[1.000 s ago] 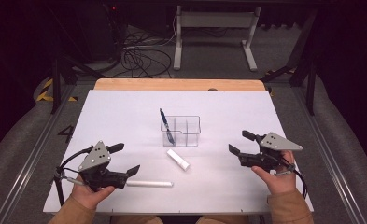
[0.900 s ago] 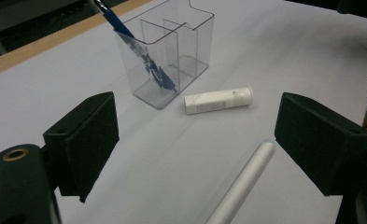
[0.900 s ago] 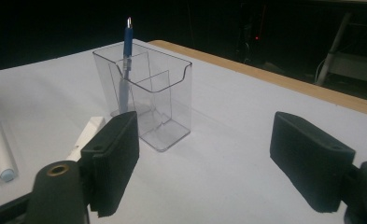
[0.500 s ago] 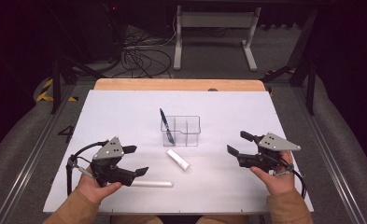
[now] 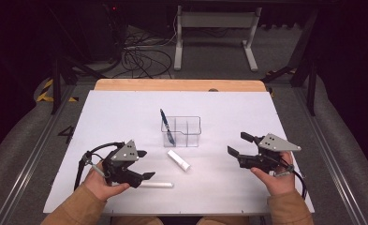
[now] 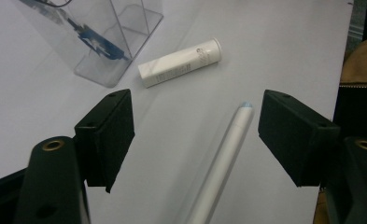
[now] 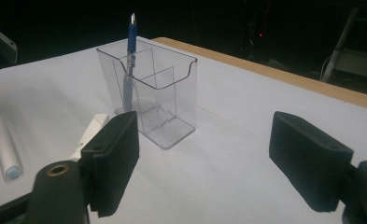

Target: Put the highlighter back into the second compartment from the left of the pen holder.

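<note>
Nearest to me, my left gripper (image 5: 142, 165) has its jaws around the long white marker (image 6: 223, 158) lying flat on the white table (image 5: 116, 108). The jaws have just been closing, yet the pads stand clear of the barrel on both sides, so nothing is held so far. The marker lies along the near edge, its pale blue tip (image 6: 245, 104) pointing away between the jaws.

I judge it light, stiff and smooth — a round barrel that will roll or squirt out if pinched off-centre. I'd take it across the barrel near mid-length, pads square to it, so it doesn't tip when lifted.

My right gripper (image 5: 238, 145) hovers over bare table on the other side, jaws parted about as wide, holding nothing.

A little farther in lies a short white tube (image 6: 180, 63), at an angle and well apart from the marker. Behind it stands the clear divided holder (image 7: 148, 95) with a blue pen (image 7: 130, 60) upright in one compartment — thin plastic walls, easy to knock, so I'd approach from above.
</note>
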The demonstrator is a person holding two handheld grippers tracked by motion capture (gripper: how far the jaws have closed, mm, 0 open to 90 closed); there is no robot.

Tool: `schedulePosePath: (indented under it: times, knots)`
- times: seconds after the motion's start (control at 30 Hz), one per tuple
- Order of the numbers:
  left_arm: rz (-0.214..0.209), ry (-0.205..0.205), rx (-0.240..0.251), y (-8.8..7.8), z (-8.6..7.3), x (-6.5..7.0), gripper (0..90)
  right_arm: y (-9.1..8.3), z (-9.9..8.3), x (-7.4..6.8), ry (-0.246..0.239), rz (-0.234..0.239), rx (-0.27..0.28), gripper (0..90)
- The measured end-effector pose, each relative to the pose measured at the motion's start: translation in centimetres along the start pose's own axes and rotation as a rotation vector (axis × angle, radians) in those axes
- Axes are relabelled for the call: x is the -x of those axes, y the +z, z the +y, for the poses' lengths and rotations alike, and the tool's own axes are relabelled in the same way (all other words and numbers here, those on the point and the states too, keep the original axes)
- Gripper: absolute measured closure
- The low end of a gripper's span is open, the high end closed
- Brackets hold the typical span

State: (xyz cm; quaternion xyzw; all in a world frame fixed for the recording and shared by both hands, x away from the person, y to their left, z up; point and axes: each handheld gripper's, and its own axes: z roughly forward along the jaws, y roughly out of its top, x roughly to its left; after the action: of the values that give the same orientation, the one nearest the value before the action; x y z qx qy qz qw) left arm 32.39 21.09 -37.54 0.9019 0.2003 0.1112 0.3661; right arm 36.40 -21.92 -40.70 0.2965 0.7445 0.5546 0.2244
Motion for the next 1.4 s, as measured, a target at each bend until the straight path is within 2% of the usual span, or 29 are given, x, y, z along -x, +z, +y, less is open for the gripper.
schedulePosePath:
  times: [0.23, 0.33, 0.43, 0.6, 0.77, 0.9, 1.17, 1.27, 1.3, 1.4]
  knots:
    - [-0.036, 0.076, -0.037, 0.3, 0.4, 0.1, 32.8, -0.1, 0.0, 0.0, 0.003, 0.002, 0.004, 24.8]
    - [-0.052, 0.064, -0.077, 0.5, 0.6, 0.0, 35.0, -0.1, 0.0, 0.0, 0.004, 0.004, 0.004, 24.8]
    - [-0.054, 0.078, -0.106, 0.8, 0.7, 0.0, 37.1, 0.0, 0.0, 0.0, 0.005, 0.004, 0.001, 24.8]
    - [-0.068, 0.158, -0.158, 1.4, 0.7, 0.2, 41.3, -0.1, 0.0, 0.0, 0.007, 0.004, 0.001, 24.8]
    - [-0.098, 0.201, -0.21, 2.3, 0.7, 0.5, 43.6, 0.0, 0.0, 0.0, 0.008, 0.006, -0.002, 24.8]
    - [-0.133, 0.209, -0.241, 3.1, 0.7, 0.7, 43.8, 0.0, 0.0, 0.0, 0.006, 0.009, -0.001, 24.8]
    - [-0.172, 0.218, -0.322, 4.4, 0.8, 0.7, 47.4, 0.0, -0.1, 0.0, 0.01, 0.012, -0.003, 24.8]
    - [-0.189, 0.231, -0.357, 4.9, 0.8, 0.7, 48.8, 0.0, -0.1, 0.0, 0.012, 0.013, -0.005, 24.8]
    - [-0.193, 0.25, -0.374, 5.1, 0.9, 0.7, 49.2, 0.0, -0.1, 0.0, 0.01, 0.013, -0.004, 24.8]
    - [-0.195, 0.256, -0.405, 5.5, 0.8, 0.7, 51.5, 0.0, -0.1, 0.0, 0.01, 0.012, -0.002, 24.8]
